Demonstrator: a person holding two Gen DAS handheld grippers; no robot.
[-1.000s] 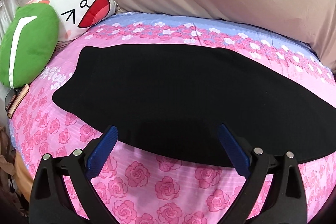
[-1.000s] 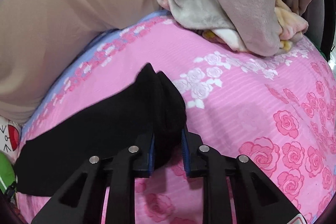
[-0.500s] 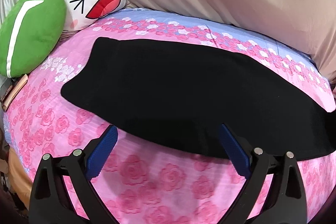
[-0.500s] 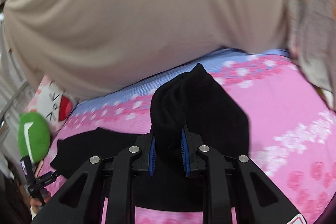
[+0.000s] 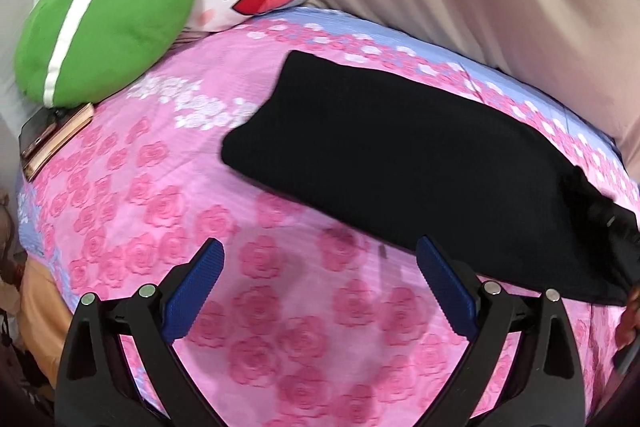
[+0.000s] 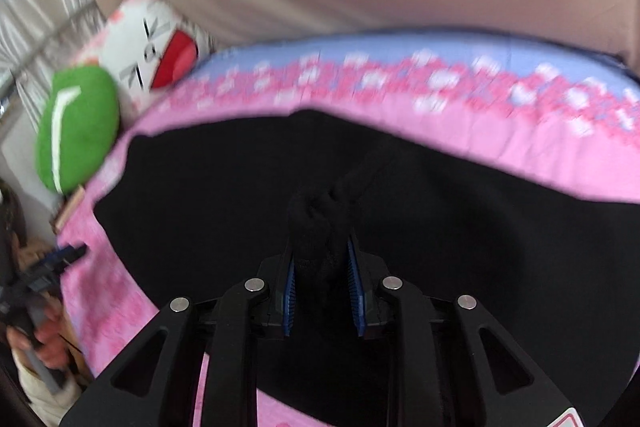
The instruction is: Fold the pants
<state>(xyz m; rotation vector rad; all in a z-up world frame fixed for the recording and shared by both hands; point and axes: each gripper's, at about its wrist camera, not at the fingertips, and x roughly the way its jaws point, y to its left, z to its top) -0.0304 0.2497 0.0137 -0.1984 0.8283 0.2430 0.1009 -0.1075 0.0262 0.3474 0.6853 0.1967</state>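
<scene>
The long black knit pants (image 5: 400,163) lie along the pink rose-print bed (image 5: 280,327). One end has been lifted from the bedsheet and carried over the garment, pinched in the right gripper (image 6: 322,287) jaws; a lengthwise fold is judged underway. The left gripper (image 5: 320,291) jaws are spread, empty, with open bed beneath.

My left gripper (image 5: 318,287) hangs wide open over the pink rose bedsheet (image 5: 288,339), gripping nothing. The black pants (image 5: 400,163) lie ahead, nearest my right finger; a green cushion (image 5: 104,15) sits far ahead-left.
</scene>
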